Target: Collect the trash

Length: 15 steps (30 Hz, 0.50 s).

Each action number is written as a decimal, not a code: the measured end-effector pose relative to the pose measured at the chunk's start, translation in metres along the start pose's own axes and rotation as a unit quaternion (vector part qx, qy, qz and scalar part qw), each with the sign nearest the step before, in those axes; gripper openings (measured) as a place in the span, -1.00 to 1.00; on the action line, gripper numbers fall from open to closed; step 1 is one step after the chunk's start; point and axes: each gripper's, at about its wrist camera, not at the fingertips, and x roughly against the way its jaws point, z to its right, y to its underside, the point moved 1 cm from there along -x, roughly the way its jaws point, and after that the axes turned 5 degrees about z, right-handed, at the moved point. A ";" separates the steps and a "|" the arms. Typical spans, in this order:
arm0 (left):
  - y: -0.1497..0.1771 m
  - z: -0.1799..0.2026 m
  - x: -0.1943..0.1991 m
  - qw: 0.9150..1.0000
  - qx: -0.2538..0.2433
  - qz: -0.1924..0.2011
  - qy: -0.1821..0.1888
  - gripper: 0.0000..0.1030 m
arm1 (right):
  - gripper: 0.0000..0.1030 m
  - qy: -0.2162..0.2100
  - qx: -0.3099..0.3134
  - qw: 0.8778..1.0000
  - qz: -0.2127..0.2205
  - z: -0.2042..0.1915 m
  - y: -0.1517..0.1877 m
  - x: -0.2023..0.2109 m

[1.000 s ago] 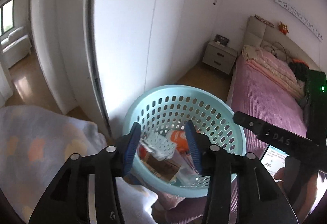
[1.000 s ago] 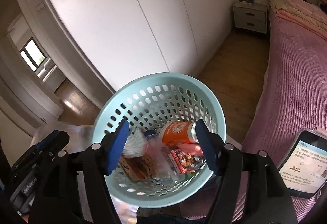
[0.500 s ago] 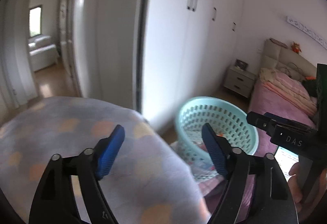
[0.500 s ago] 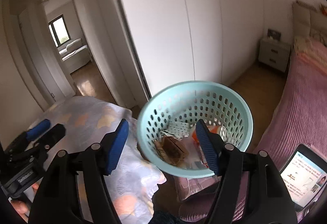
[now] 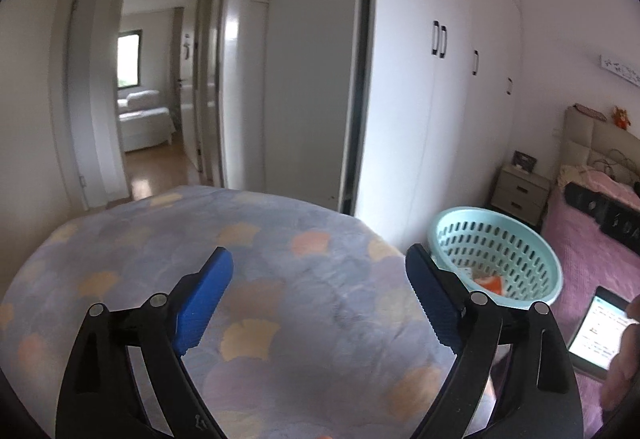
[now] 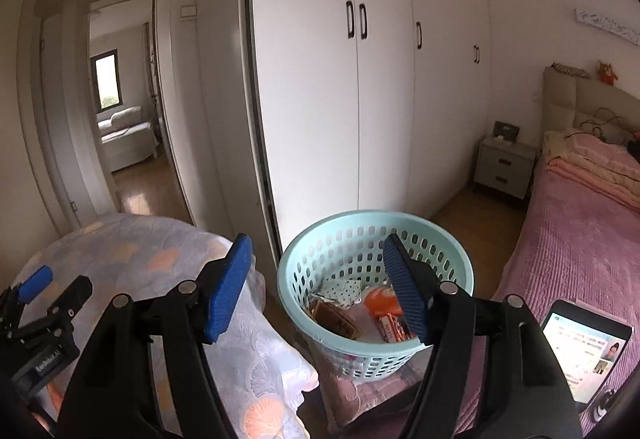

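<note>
The left hand-held gripper (image 5: 318,293) is spread wide and holds nothing, poised over the shell-print blanket (image 5: 256,239); the right hand-held gripper (image 6: 320,289) is likewise spread and holds nothing, aimed at the mint basket (image 6: 452,243) beside the pink bed (image 6: 580,239). Inside lie an orange can (image 6: 380,299) and crumpled wrappers (image 6: 334,315). The trash looks light, thin and crushable; wrappers are best pinched at a raised fold, the can across its body.

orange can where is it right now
The orange can lies inside the teal basket, right of centre in the right wrist view, among wrappers.
</note>
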 end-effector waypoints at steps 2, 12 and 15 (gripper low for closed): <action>0.002 -0.001 0.002 1.000 -0.003 0.015 -0.008 0.67 | 0.25 0.005 -0.001 1.000 0.006 -0.001 -0.001 0.004; 0.008 -0.003 -0.001 1.000 0.000 0.000 0.001 0.70 | 0.25 0.014 0.002 1.000 0.018 -0.011 0.003 0.016; 0.007 -0.006 0.001 1.000 0.007 0.003 0.003 0.76 | 0.25 0.014 0.003 1.000 0.020 -0.014 0.004 0.019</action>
